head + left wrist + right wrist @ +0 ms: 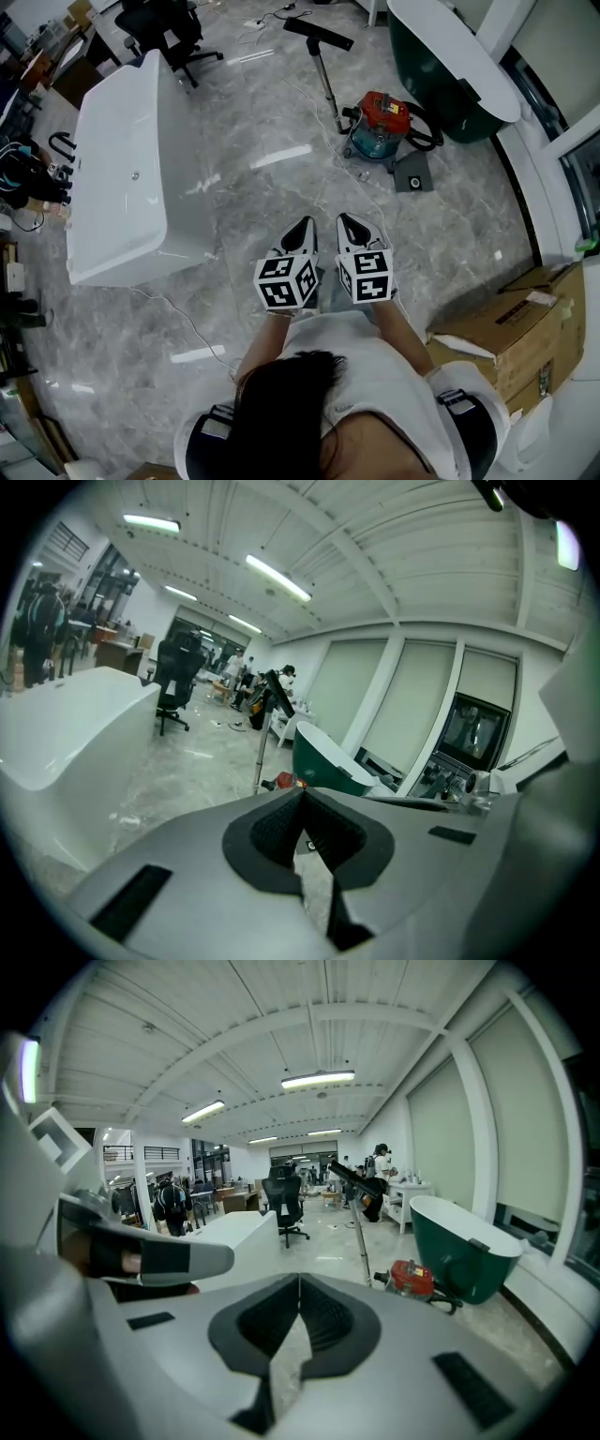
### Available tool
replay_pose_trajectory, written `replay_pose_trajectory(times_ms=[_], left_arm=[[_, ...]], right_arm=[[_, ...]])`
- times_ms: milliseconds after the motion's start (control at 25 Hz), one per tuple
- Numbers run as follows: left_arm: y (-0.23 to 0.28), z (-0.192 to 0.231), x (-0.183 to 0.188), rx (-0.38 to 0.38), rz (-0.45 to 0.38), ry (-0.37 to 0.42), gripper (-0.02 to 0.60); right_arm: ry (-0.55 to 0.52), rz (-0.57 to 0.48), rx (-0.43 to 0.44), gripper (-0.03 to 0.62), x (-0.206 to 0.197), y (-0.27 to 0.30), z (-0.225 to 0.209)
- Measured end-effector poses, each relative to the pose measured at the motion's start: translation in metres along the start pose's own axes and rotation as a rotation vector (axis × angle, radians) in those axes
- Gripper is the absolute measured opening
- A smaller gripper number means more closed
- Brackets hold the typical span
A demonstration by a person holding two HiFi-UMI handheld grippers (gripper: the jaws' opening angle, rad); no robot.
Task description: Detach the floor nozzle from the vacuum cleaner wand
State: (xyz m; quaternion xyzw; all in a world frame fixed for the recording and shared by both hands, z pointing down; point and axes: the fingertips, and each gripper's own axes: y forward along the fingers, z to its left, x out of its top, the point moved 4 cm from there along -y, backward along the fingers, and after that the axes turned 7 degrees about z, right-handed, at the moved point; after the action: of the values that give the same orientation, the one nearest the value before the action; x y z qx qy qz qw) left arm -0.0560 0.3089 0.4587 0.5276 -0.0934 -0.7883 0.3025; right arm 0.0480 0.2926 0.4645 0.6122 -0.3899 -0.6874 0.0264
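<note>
- The left gripper (302, 234) is held low over the marble floor (450, 216), in front of the person. Its jaws are pressed together and nothing is between them.
- The right gripper (354, 230) is just beside it, at about the same height. Its jaws are also together and hold nothing.
- The vacuum cleaner (380, 122), red on top and teal below, stands on the floor ahead of both grippers, well apart from them.
- The wand (328, 84) stands up beside the vacuum cleaner, and the black floor nozzle (319, 33) sits on its upper end.
- A white bathtub (122, 178) is at the left, and a dark green bathtub (441, 75) is behind the vacuum cleaner.
- A cardboard box (516, 328) lies at the person's right.
</note>
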Motion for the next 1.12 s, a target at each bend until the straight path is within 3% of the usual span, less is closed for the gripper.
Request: replay_pose_trajectory(times_ms=[1120], left_arm=[[0.129, -0.035, 0.070, 0.064, -0.004, 0.011, 0.003]], right_arm=[[0.044, -0.005, 0.079, 0.015, 0.053, 0.075, -0.123]])
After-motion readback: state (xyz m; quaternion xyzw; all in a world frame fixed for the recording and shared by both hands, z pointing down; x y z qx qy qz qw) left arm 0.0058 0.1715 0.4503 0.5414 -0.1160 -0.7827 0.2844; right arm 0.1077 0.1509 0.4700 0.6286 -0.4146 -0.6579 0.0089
